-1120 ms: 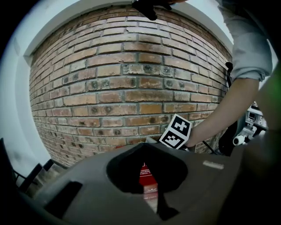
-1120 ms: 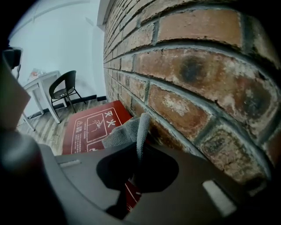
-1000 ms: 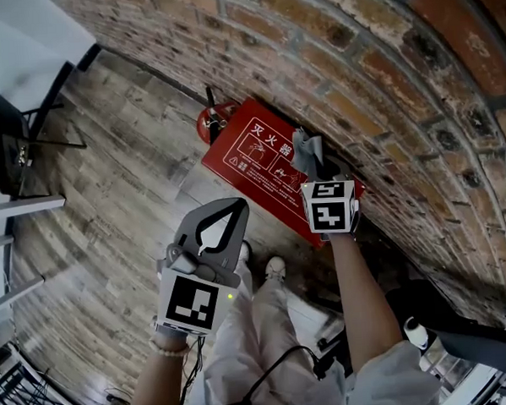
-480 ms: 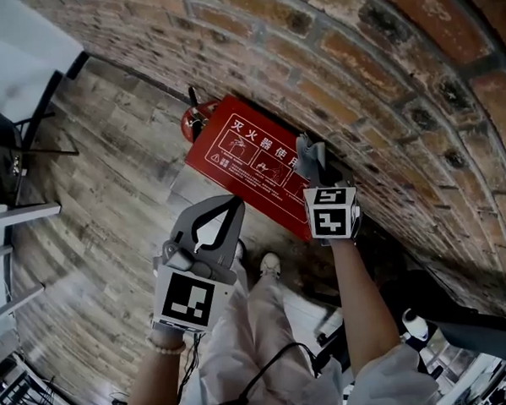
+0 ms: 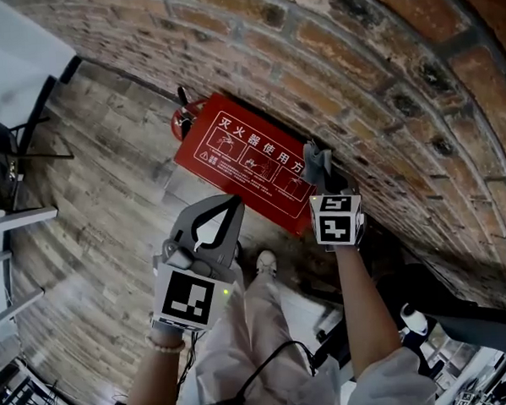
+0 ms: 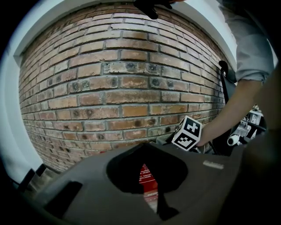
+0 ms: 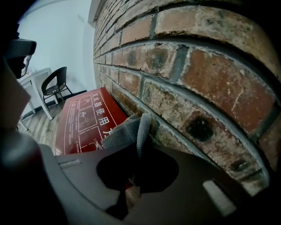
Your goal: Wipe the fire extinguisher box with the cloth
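A red fire extinguisher box (image 5: 234,156) with white print stands on the wooden floor against the brick wall; it shows too in the right gripper view (image 7: 83,121). My right gripper (image 5: 318,162) is shut on a grey cloth (image 5: 317,165), pressed at the box's right top end by the wall. The cloth (image 7: 129,132) sticks out from the jaws there. My left gripper (image 5: 228,205) hangs shut and empty above the floor, short of the box. A sliver of the box (image 6: 147,178) shows between its jaws.
A red extinguisher (image 5: 181,121) stands at the box's left end. The brick wall (image 5: 356,65) runs close behind. A black chair (image 5: 5,160) and white table (image 5: 8,49) are far left. The person's legs and shoes (image 5: 265,263) are below the box.
My right gripper has slid the cloth rightward along the box top, toward its right end. The left gripper has stayed put.
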